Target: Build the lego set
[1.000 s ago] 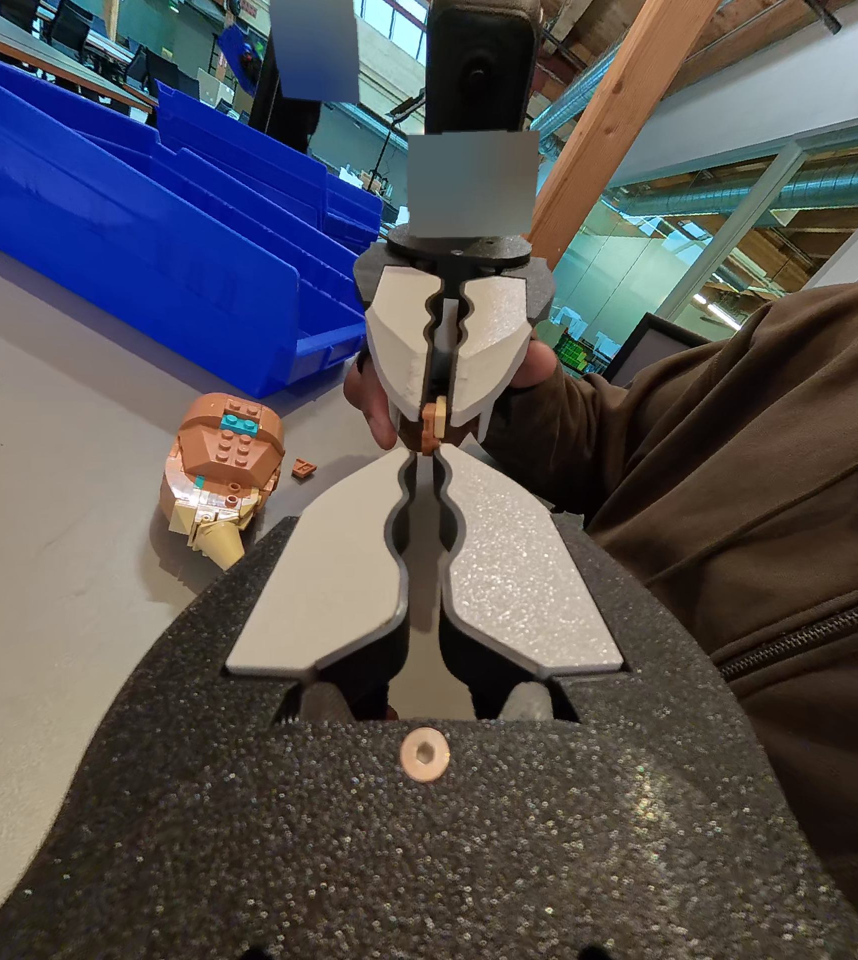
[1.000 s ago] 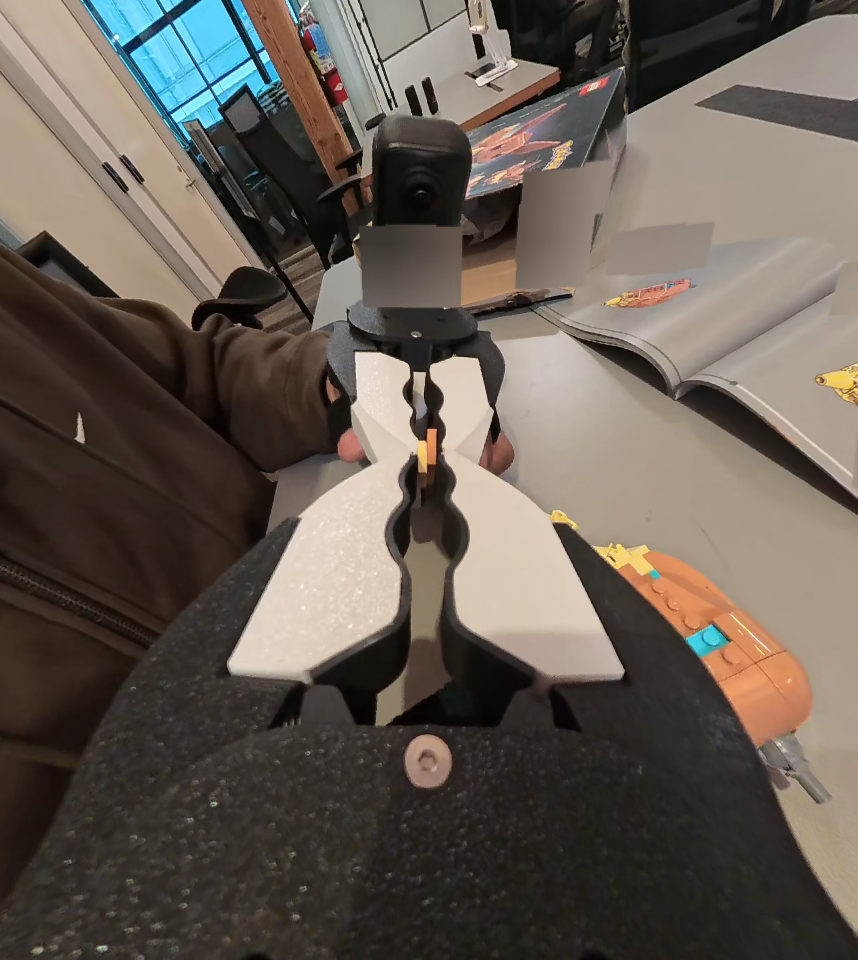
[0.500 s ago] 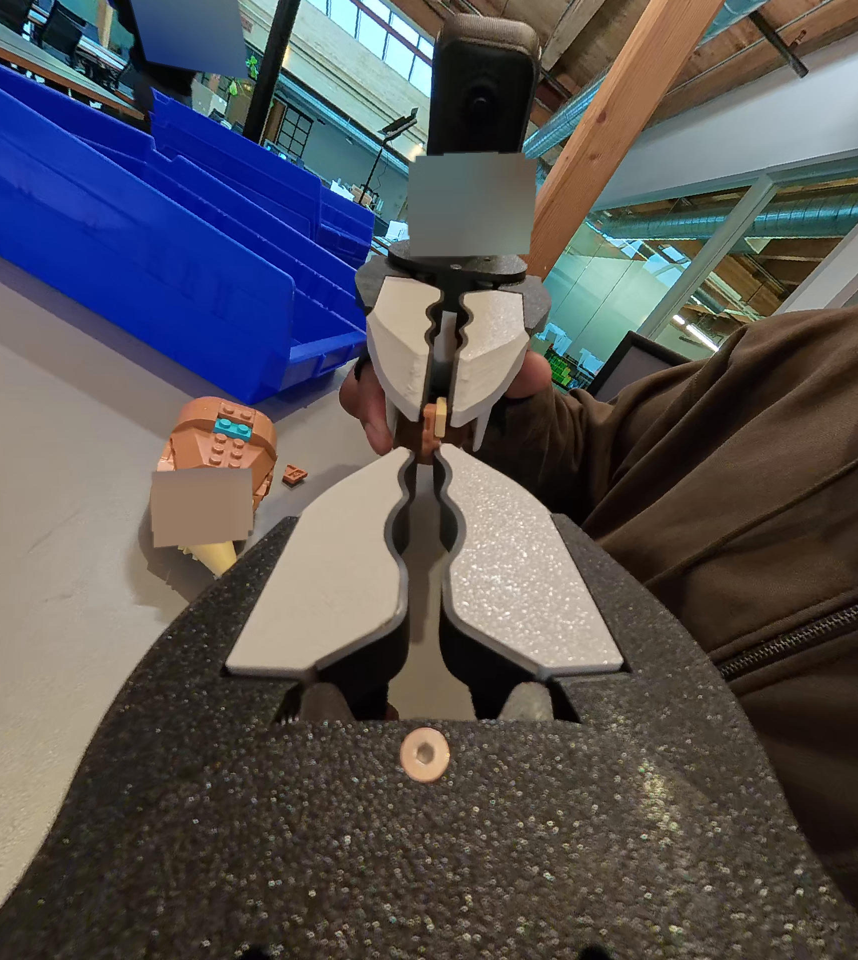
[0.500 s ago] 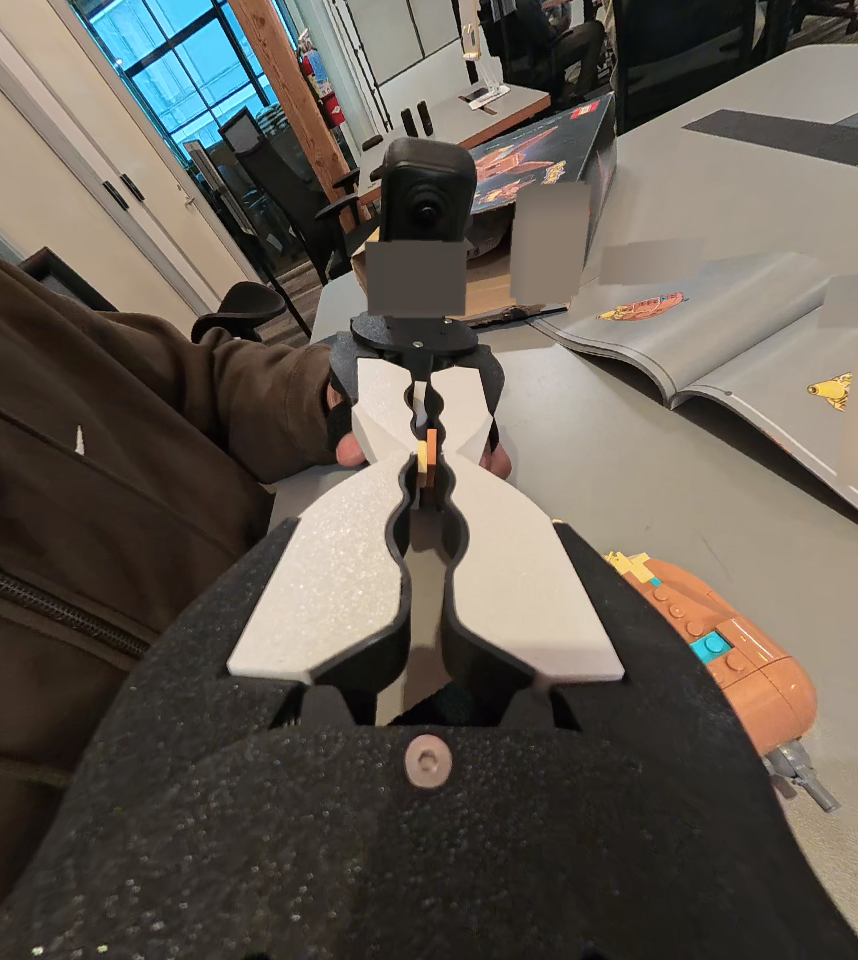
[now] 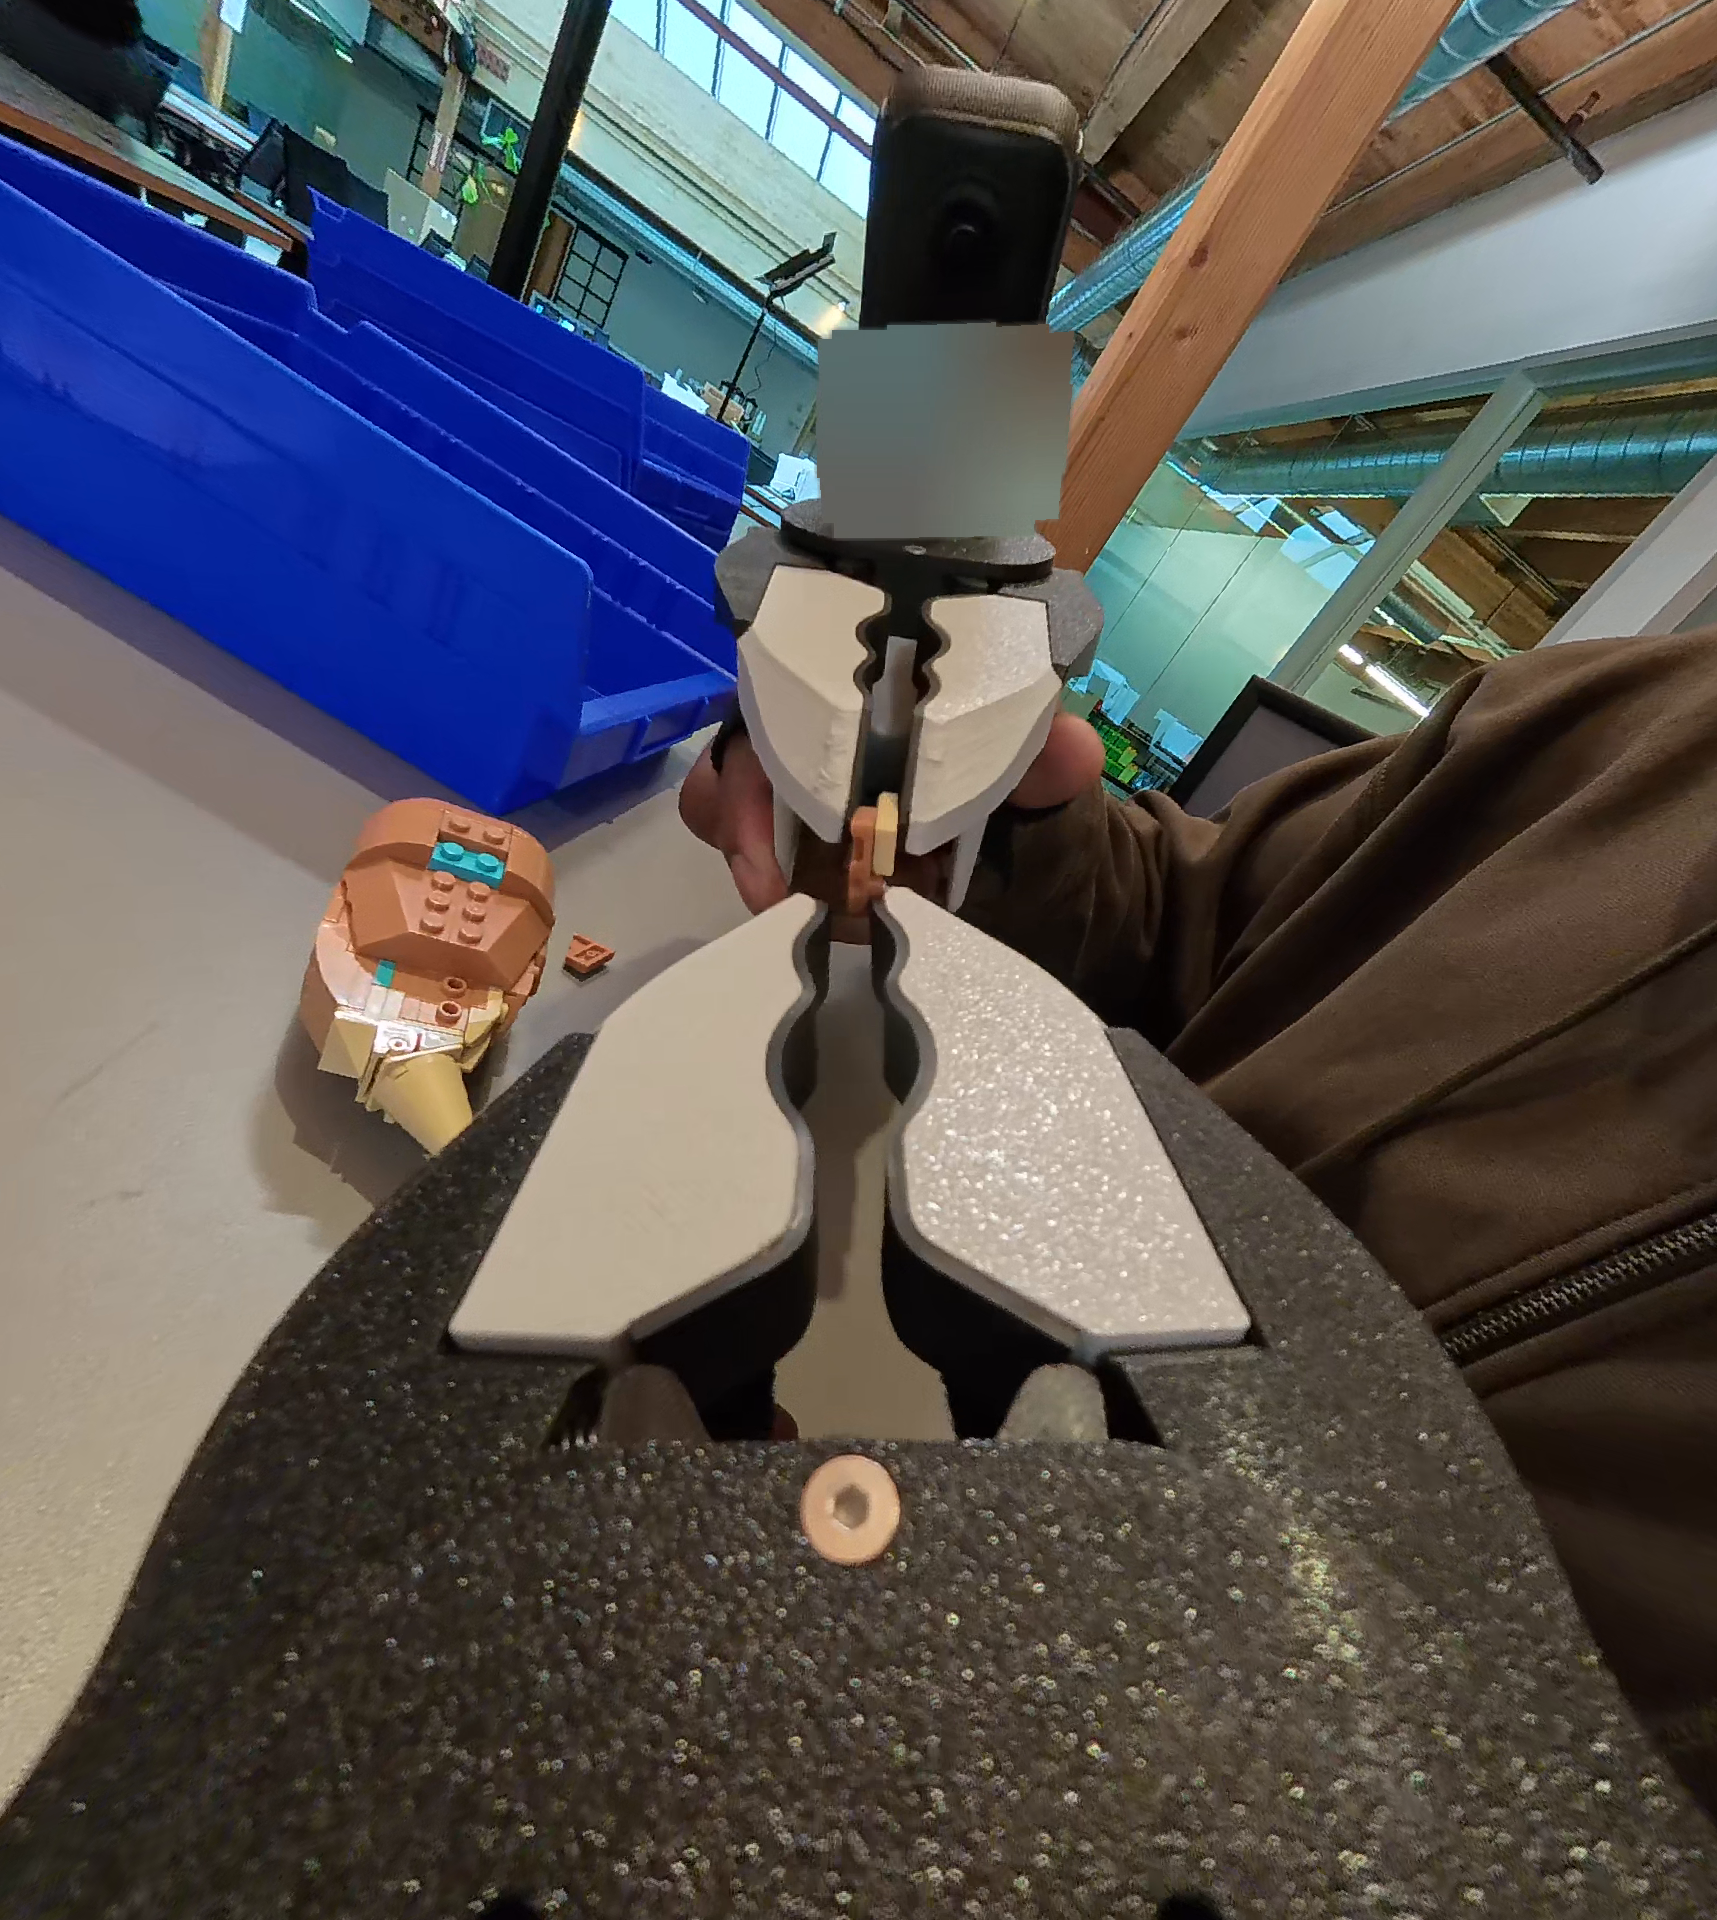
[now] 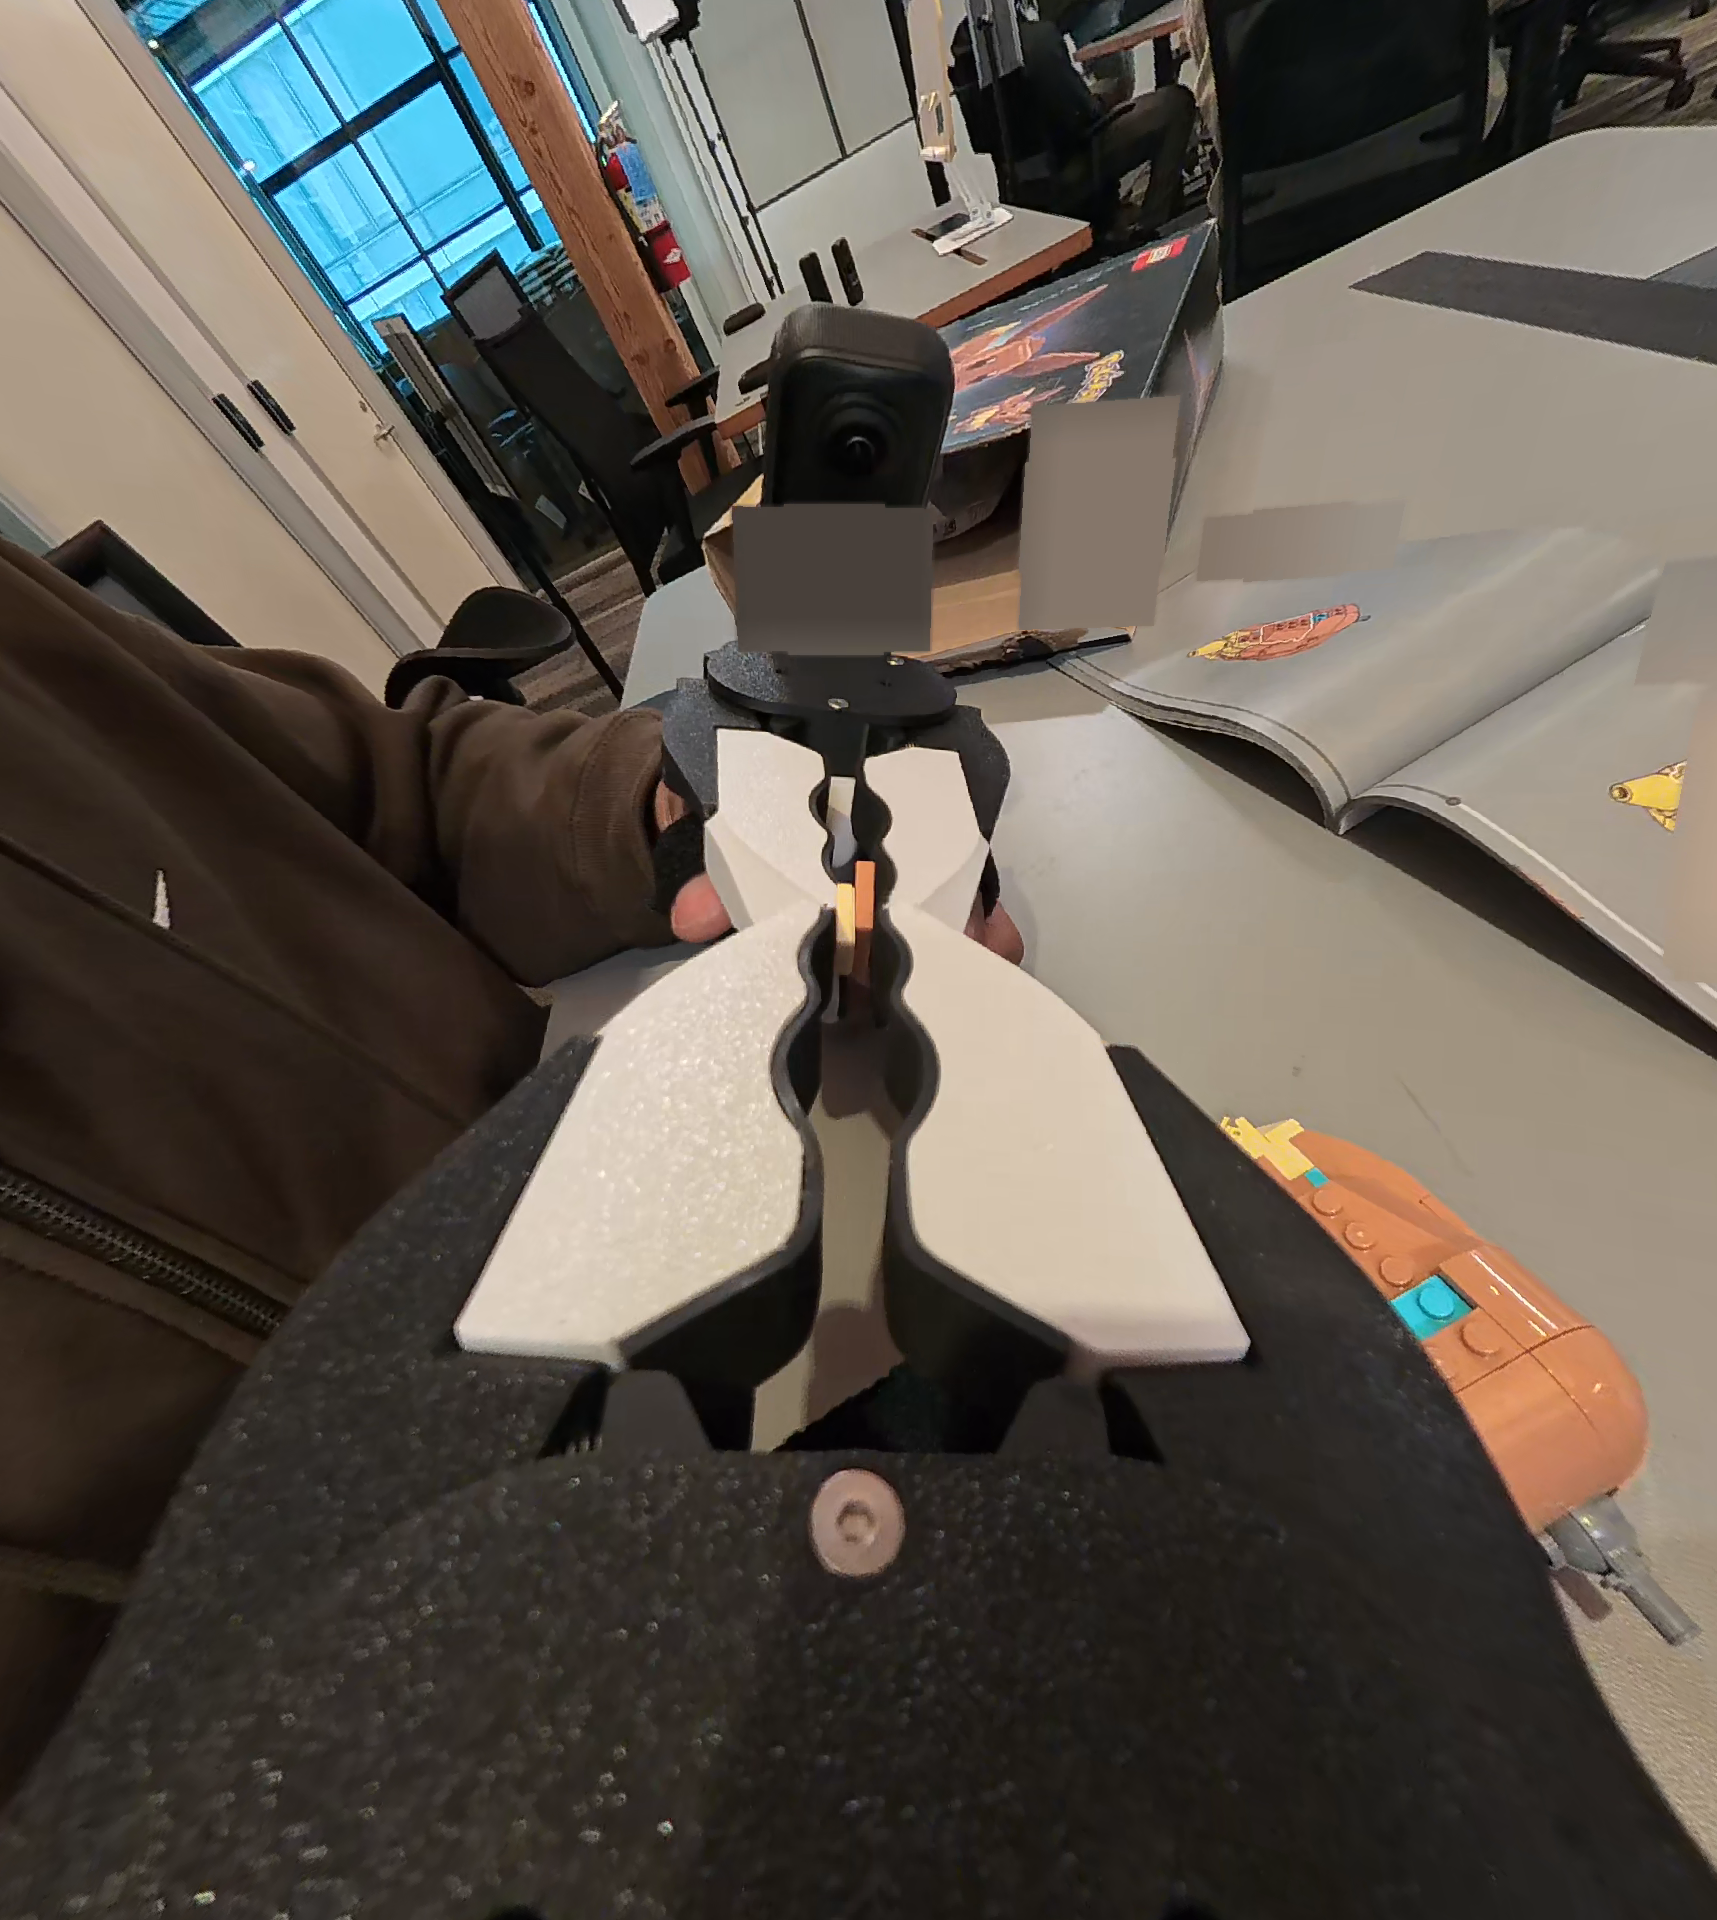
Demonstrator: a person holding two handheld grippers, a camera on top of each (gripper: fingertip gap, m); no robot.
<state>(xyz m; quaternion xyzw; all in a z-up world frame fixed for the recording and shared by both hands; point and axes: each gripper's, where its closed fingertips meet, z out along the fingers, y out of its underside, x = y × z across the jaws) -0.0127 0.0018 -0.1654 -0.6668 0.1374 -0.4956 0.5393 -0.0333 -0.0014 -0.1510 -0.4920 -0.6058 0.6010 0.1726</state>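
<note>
While both my claws are lifted off the table and pointed tip to tip, the small stack of flat pieces (image 5: 869,857) sits right between them. My left claw (image 5: 849,914) is nearly closed, its tips pinching the brown end of that stack. My right claw (image 5: 880,831), facing me, is closed on the tan end. From the right side the same stack (image 6: 854,914) shows as a tan piece beside an orange-brown one, standing on edge, long axis up and down in the view, caught in my right claw (image 6: 849,961), with the left one (image 6: 849,883) meeting it head on. I judge the next move is a straight squeeze along the line joining the two claws, so the flat faces must stay square to each other.

Down on the grey table (image 5: 85,1091), to my left claw's left, lies the half-built brown model (image 5: 428,956), well apart from the claws. A loose brown piece (image 5: 586,953) lies just beside it. Behind stand blue bins (image 5: 262,540); I cannot see what is in them. An open booklet (image 6: 1456,727) lies farther off.
</note>
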